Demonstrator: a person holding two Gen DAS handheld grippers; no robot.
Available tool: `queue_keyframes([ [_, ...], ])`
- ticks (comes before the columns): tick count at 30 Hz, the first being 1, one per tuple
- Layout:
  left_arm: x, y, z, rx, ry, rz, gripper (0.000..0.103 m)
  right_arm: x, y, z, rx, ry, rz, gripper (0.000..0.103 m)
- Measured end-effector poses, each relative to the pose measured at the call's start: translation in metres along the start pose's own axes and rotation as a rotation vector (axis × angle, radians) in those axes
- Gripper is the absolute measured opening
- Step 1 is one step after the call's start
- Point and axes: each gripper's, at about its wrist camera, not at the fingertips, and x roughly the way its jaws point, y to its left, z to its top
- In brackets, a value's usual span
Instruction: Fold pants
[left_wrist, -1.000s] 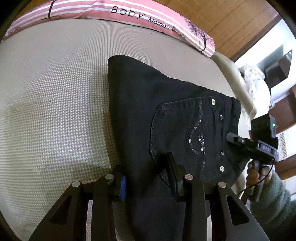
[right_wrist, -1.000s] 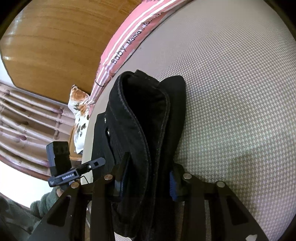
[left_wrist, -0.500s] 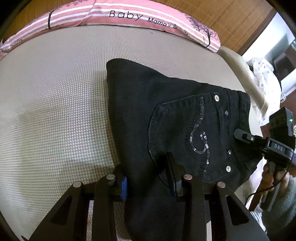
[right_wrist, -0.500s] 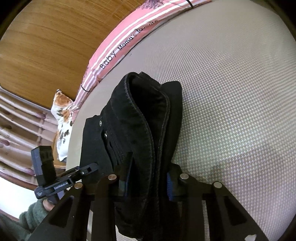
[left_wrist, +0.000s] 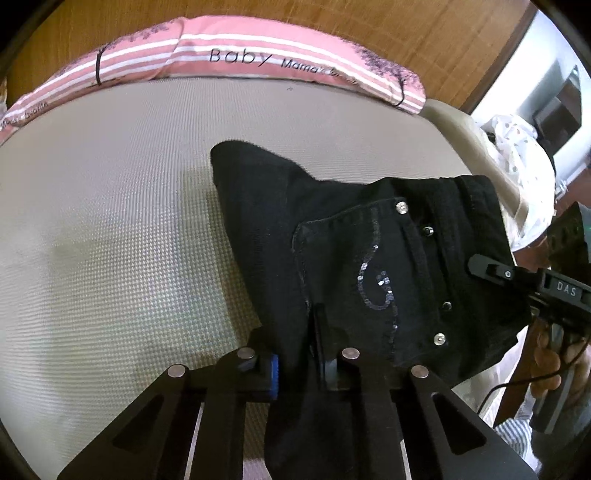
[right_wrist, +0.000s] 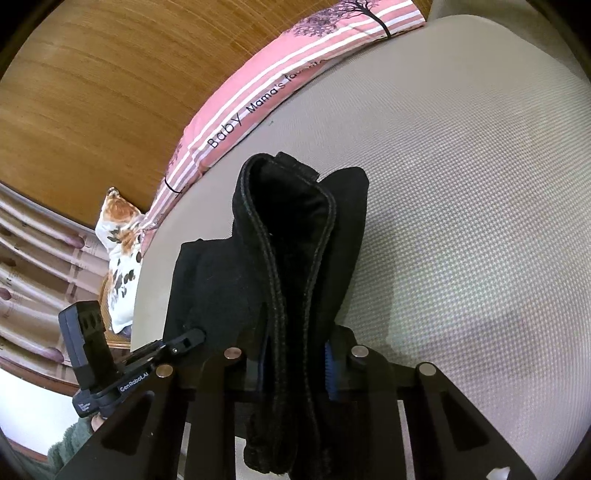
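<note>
The black pants (left_wrist: 351, 266) are held up off the beige mattress (left_wrist: 110, 240), back pocket with its sequin swirl facing the left wrist camera. My left gripper (left_wrist: 295, 354) is shut on the pants' near edge. My right gripper (right_wrist: 295, 354) is shut on the thick folded waistband end of the pants (right_wrist: 288, 240), which stands up between its fingers. Each gripper shows in the other's view: the right one (left_wrist: 524, 280) at the pants' waistband side, the left one (right_wrist: 177, 343) at the pants' left edge.
A pink striped pillow (left_wrist: 258, 59) lies along the wooden headboard (right_wrist: 92, 92). A white patterned cloth (left_wrist: 524, 158) lies off the mattress's right side. A floral cushion (right_wrist: 118, 251) and rattan furniture sit beyond the other edge.
Both grippers have lifted the pants higher off the mattress and tightened on the fabric. The pillow and headboard have come further into view.
</note>
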Motion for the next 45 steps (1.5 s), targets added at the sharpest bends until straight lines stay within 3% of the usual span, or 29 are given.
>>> queue_keyframes([
  [14,-0.039,0.022,-0.002,-0.047,-0.049,-0.035,0.013,0.008,0.03,-0.013,-0.002,0.031,0.038,0.02],
  [31,-0.074,0.097,0.005,-0.13,-0.131,0.073,0.013,0.078,0.106,0.005,-0.072,0.091,0.13,0.02],
  [45,-0.072,0.129,0.028,-0.152,-0.14,0.099,0.013,0.105,0.126,0.021,-0.077,0.11,0.131,0.02],
])
